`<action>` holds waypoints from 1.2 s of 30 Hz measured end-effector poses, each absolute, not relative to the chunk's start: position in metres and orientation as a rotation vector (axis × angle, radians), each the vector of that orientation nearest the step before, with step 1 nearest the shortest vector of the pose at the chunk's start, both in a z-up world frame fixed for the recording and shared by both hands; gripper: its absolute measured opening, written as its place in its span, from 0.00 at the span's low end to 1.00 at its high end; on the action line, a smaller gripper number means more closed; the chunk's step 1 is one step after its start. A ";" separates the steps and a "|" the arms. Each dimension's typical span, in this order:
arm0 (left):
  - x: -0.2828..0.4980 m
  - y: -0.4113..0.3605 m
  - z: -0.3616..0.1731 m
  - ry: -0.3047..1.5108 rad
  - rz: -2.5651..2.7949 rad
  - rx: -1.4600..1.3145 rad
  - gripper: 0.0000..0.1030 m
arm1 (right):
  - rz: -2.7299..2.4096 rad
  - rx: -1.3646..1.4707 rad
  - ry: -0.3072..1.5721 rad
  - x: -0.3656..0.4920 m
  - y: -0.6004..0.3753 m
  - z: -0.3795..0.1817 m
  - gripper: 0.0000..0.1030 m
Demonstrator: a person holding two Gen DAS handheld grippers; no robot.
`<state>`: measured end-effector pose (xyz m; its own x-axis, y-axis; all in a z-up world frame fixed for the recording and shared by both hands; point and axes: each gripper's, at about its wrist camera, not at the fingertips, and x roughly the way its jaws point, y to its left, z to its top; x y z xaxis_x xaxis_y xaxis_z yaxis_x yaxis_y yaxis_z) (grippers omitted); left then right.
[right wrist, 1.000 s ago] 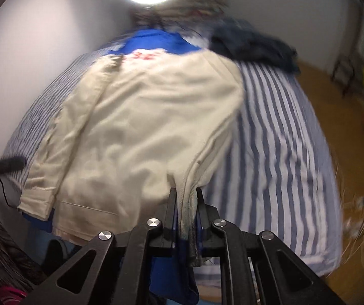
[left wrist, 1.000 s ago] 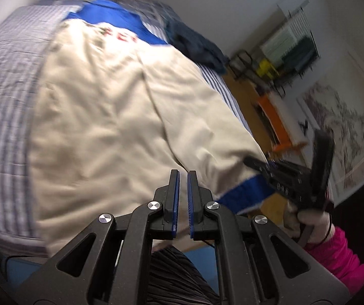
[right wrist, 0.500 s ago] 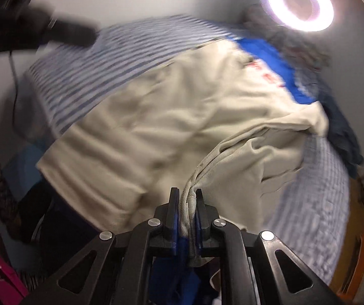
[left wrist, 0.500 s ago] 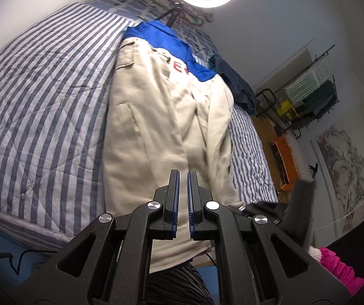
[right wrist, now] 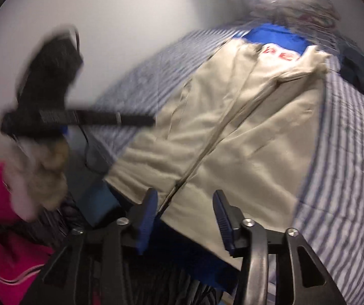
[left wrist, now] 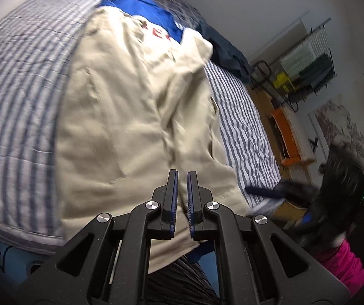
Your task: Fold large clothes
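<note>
Beige cloth fills most of both views: a large jacket [left wrist: 136, 117] with a blue collar end and red lettering lies lengthwise on the striped bedspread [left wrist: 16, 96], its near hem hanging over the edge of the bed toward the person.

Going left to right in the left wrist view, bare striped bedding comes first, then the jacket's flat left panel. Next is the left gripper [left wrist: 182, 188] low in the middle, jaws drawn together with nothing between them, hovering above the hem. Past it the right panel lies folded over along the centre in soft ridges. A dark blue garment [left wrist: 227, 58] sits bunched further up the bed, and the right gripper [left wrist: 270, 193] shows as a blur at the edge.

In its own view the right gripper [right wrist: 184, 211] has just been opening. Its jaws stand apart and the pads do not press on the cloth; the hem and centre seam lie just beyond them (released, by the look of it).

This looks like thick, limp cotton: light enough to lift from one point, but it will sag and drag its layers along rather than hold a crease. Judging by that, the safest holds are the two near hem corners, pinching both layers together, so the bottom can be carried up toward the collar without the folded panel sliding off.
</note>
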<state>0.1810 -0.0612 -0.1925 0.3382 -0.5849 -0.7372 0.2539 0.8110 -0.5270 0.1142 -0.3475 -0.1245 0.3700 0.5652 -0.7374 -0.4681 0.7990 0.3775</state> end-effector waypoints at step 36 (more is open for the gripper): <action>0.193 -0.122 -0.251 1.239 -0.661 -0.212 0.03 | 0.354 0.485 0.954 0.446 -0.438 -0.167 0.49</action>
